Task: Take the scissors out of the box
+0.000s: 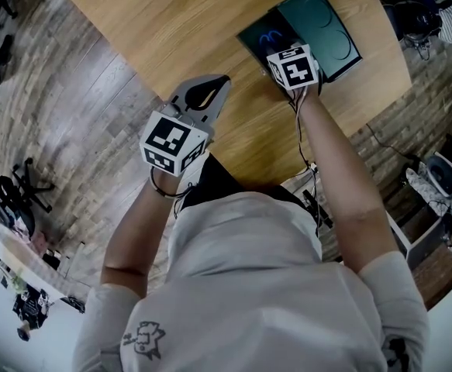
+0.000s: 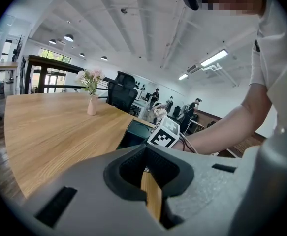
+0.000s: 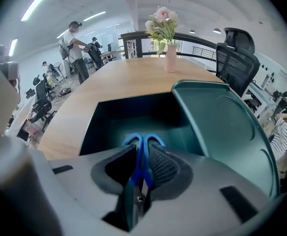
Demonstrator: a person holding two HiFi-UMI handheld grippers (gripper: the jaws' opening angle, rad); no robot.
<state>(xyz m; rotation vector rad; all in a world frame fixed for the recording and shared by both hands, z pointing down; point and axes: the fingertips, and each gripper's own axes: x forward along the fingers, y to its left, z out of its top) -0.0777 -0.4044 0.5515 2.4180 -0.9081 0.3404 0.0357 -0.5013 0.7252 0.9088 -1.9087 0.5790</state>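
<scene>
Okay, scissors [image 3: 142, 144], blue handles, are inside the dark green box [image 3: 104, 122], handles up and standing between the right gripper [image 3: 142, 155] jaws. The jaws are clenched on the handles, one pad on each side, no gap showing. The scissors are not out, and the blades are hidden below the jaws. The gripper points steeply down into the box. The box lid [image 3: 222, 127] is open, tilted up at the box's right side. The box sits on the wooden table [image 1: 179, 22] near its far right edge in the head view.

The left gripper [image 1: 224, 80] is well apart from the box, over bare table near the front edge. Its jaws are clenched with the tips together and nothing in them; only a strip of table shows through the slit behind the tips.

Farther back on the table is a pink vase with flowers [image 3: 170, 58]. A black office chair [image 3: 237, 58] stands beyond the table edge.
</scene>
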